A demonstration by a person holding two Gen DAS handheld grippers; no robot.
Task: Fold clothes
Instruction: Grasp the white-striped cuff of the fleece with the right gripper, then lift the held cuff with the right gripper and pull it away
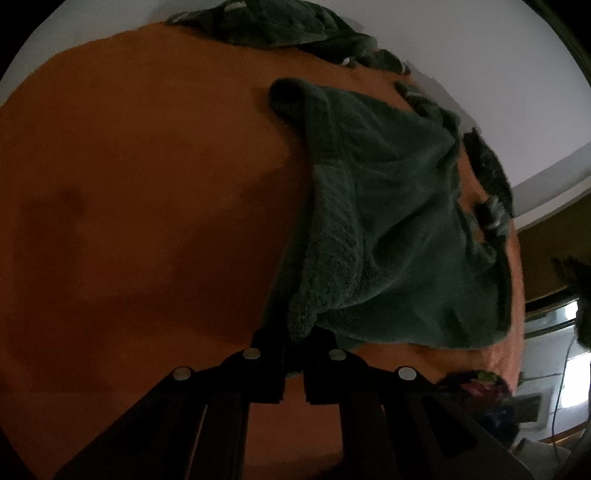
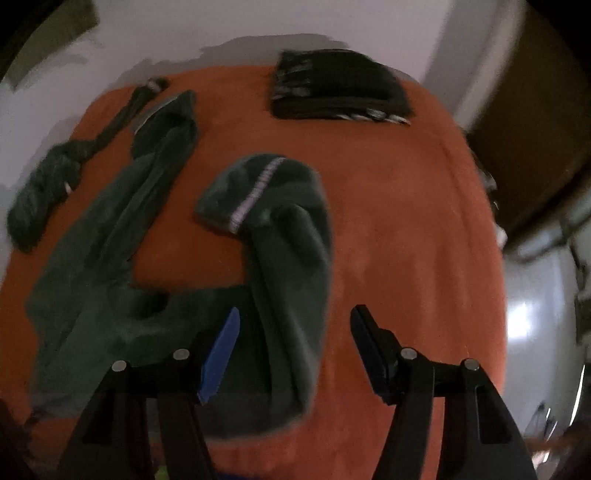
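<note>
A dark green garment [image 1: 391, 229] lies on the orange surface [image 1: 147, 184]. My left gripper [image 1: 295, 345] is shut on the garment's thick ribbed edge and holds that corner up. In the right wrist view the same green garment [image 2: 280, 266] lies spread out, one sleeve with a pale striped cuff [image 2: 255, 192] folded over. My right gripper [image 2: 295, 325] is open and empty, its fingers apart just above the garment's near part.
A folded dark pile [image 2: 340, 88] sits at the far side of the orange surface [image 2: 406, 221]. A rolled dark green piece [image 2: 48, 184] lies at the far left. More dark green cloth [image 1: 273, 26] lies at the far edge in the left wrist view. White walls lie beyond.
</note>
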